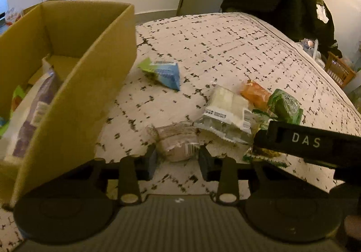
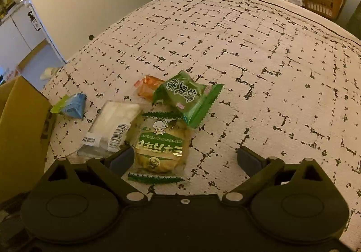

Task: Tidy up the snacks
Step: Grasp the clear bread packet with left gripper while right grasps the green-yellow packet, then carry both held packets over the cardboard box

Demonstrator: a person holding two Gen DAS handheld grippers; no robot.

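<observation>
cardboard box [image 1: 74,85] w/ purple-white bag [image 1: 33,114], maybe more snacks inside.

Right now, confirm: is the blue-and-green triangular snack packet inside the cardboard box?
No, the blue-and-green triangular packet lies on the patterned cloth beside the cardboard box.

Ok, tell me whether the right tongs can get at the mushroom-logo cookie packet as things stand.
Probably yes. The right tongs stand wide open, with the cookie packet lying flat between the fingers, against the left one. Nothing covers its near half; only the green packet overlaps its far end.
</observation>
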